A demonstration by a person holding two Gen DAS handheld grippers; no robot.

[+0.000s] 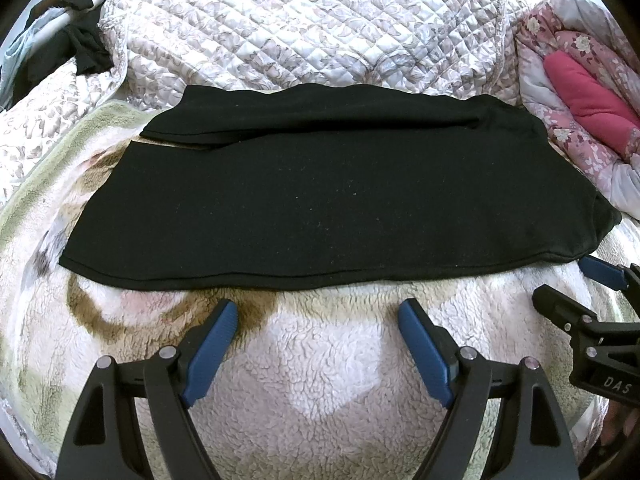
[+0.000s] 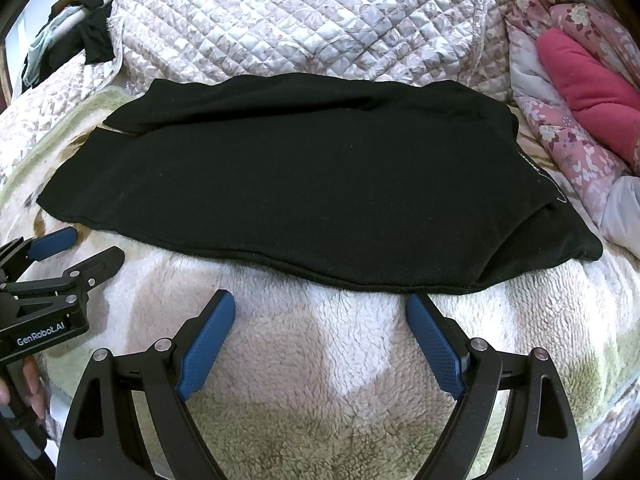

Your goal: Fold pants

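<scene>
Black pants [image 1: 320, 200] lie flat across a fleece blanket [image 1: 328, 368], one leg folded over the other, with the far leg's hem showing at the left. In the right wrist view the pants [image 2: 300, 184] show a small white print at their right end. My left gripper [image 1: 319, 308] is open, with its blue pads just short of the near edge of the pants and nothing between them. My right gripper [image 2: 320, 300] is open too, and its right fingertip almost touches that edge. Each gripper shows in the other's view: the right gripper [image 1: 568, 280] and the left gripper [image 2: 96, 244].
A quilted bedspread [image 1: 300, 24] rises behind the pants. At the right lies a pink floral duvet [image 2: 568, 148] with a magenta lining. Dark clothes [image 1: 80, 48] hang at the far left. A hand [image 2: 32, 384] holds the left gripper's handle.
</scene>
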